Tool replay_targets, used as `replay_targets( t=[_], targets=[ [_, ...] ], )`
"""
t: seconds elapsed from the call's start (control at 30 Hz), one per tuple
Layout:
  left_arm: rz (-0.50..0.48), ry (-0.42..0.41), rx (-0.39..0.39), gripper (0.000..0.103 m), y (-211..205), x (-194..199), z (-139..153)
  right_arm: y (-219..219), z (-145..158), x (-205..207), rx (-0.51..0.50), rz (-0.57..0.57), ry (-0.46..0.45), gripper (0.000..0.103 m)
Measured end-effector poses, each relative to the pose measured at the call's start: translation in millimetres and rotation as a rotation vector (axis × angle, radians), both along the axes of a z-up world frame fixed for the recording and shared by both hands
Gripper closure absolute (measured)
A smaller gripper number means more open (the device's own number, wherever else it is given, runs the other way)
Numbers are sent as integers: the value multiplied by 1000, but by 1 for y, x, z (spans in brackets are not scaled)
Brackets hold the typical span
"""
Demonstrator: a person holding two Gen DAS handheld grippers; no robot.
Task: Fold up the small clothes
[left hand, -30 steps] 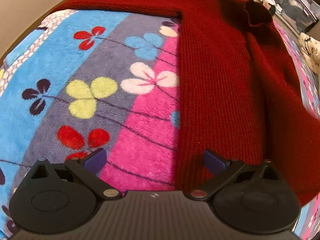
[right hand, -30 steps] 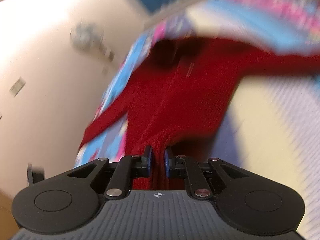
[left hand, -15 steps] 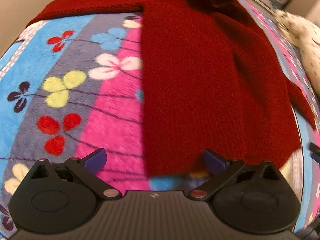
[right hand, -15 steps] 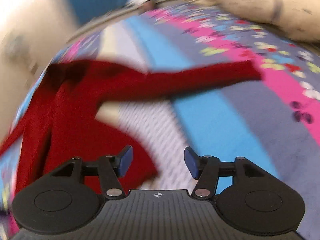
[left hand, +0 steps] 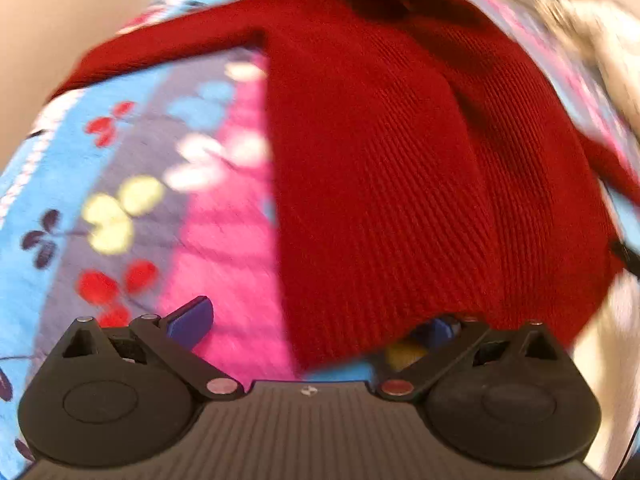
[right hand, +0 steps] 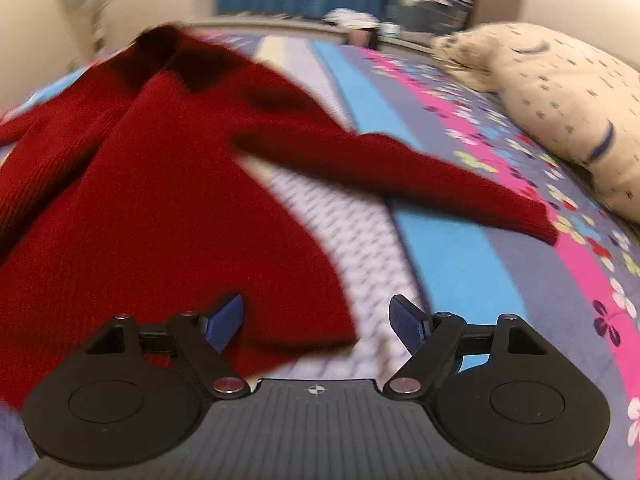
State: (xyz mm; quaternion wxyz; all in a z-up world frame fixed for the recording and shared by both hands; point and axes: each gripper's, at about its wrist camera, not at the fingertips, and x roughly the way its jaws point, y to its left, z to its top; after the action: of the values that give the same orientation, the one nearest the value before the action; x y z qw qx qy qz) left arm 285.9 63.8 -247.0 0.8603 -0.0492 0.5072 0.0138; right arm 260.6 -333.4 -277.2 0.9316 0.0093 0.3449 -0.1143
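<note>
Left wrist view: the left gripper stands wide apart and holds nothing. Its left finger lies over the pink stripe of the blanket, while its right finger is partly covered by the bottom hem of the red sweater — whether the pad touches the knit cannot be told through the blur. The sweater lies spread on the blanket, body toward the camera, one sleeve reaching out to the left.

Right wrist view: the right gripper is also spread wide and empty. The lower right corner of the red sweater sits between and just ahead of its fingers, the left finger over the red knit, the right finger over a pale stripe of the blanket. The other sleeve stretches across the blanket to the right, its cuff ending on a pink stripe near a beige pillow. The sweater's neck end — dark and blurred — lies at the far side of the bed.
</note>
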Motion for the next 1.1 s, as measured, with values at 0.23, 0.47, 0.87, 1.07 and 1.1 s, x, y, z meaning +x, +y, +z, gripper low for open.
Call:
replay_targets(
  t=[0.23, 0.47, 0.87, 1.07, 1.1],
  targets=[
    [108, -15, -42, 0, 46, 31, 11, -26, 5, 4, 51, -31, 7, 25],
    [152, 23, -67, 0, 57, 35, -4, 8, -5, -33, 38, 119, 47, 24],
    [177, -78, -55, 0, 51, 21, 39, 28, -13, -12, -111, 64, -24, 18],
    [179, -60, -61, 0, 57, 25, 34, -9, -12, 9, 0, -28, -25, 18],
    [183, -60, -66, 0, 57, 24, 34, -12, -16, 10, 21, -22, -6, 18]
  ],
)
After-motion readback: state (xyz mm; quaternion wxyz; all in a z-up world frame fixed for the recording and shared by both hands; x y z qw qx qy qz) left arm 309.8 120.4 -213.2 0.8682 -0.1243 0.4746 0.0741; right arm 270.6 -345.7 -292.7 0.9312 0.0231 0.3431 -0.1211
